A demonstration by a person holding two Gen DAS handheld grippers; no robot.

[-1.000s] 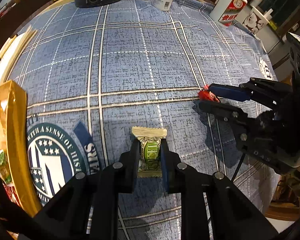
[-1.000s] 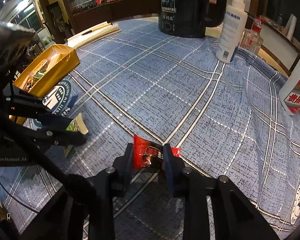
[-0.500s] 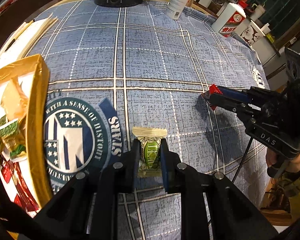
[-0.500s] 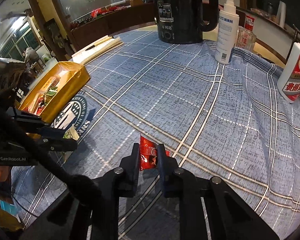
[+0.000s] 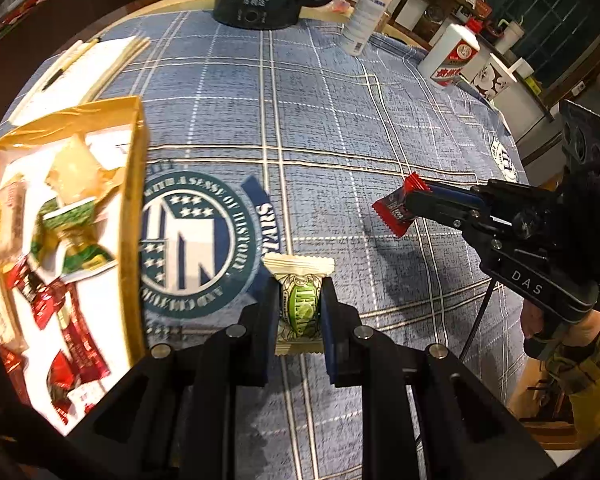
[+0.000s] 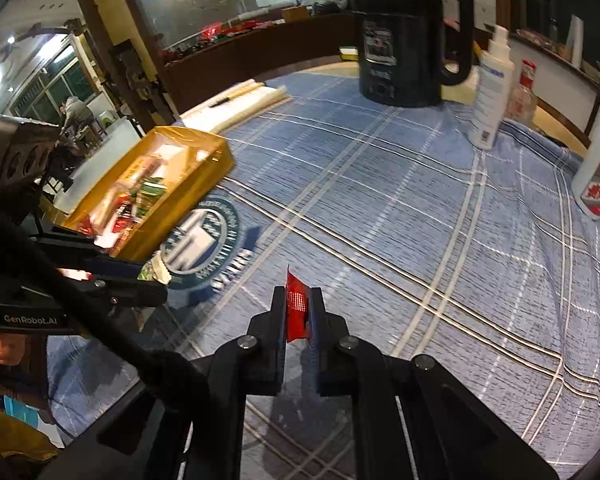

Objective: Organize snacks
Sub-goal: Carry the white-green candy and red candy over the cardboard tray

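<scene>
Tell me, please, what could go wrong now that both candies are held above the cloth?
The right hand-held gripper pinches the red candy only by its thin wrapper, so it might slip out. The yellow box is already crowded, so the green candy in the left hand-held gripper may bounce off the pile.

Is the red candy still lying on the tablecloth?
No, the right tongs hold the red candy clear above the tablecloth.

Left tool (image 5: 300,312): black arms, silver screws, blue pads, white "GenRobot.AI" lettering on its side. Right tool (image 6: 299,308): matching black frame marked "DAS", thin black cable trailing, yellow plaid sleeve (image 5: 596,364) behind it.
</scene>
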